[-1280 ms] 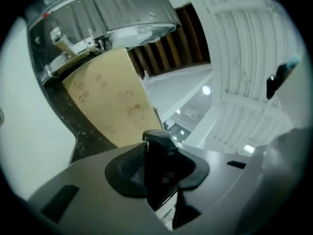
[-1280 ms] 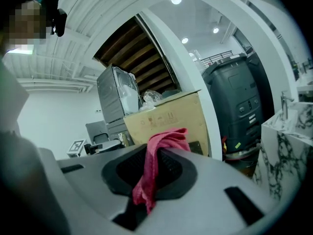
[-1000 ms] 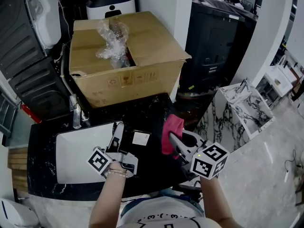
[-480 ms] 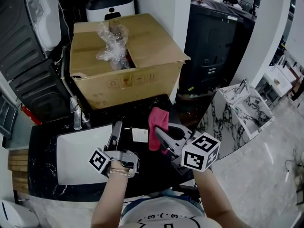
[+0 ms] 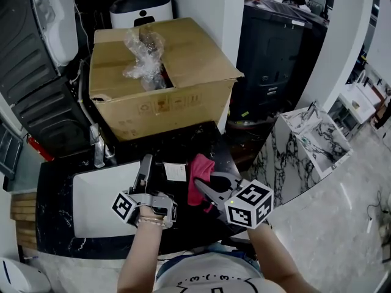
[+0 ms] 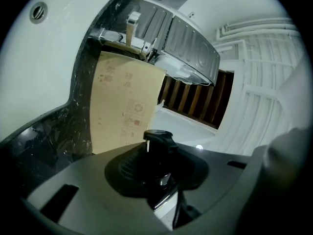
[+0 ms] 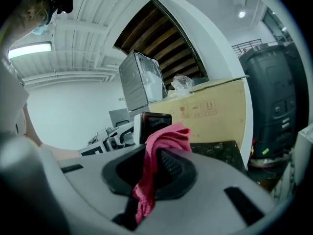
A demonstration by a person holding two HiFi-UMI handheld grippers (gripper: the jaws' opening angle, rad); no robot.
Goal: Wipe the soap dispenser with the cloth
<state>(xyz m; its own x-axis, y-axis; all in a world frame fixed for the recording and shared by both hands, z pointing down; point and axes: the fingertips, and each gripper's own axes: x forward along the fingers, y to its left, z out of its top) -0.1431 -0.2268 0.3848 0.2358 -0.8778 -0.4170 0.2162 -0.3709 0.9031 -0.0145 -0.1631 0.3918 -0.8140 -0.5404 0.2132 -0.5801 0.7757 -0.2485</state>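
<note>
The soap dispenser (image 5: 175, 172), clamped by the left gripper (image 6: 156, 168) over the counter (image 5: 201, 140) beside the sink (image 5: 91, 194), lies at ten o'clock just beside the cloth (image 5: 199, 174), which the nearer right gripper (image 5: 205, 191) pinches tight.

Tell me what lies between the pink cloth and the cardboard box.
Only a bare stretch of black marble countertop lies between the pink cloth and the cardboard box. The head view shows it.
</note>
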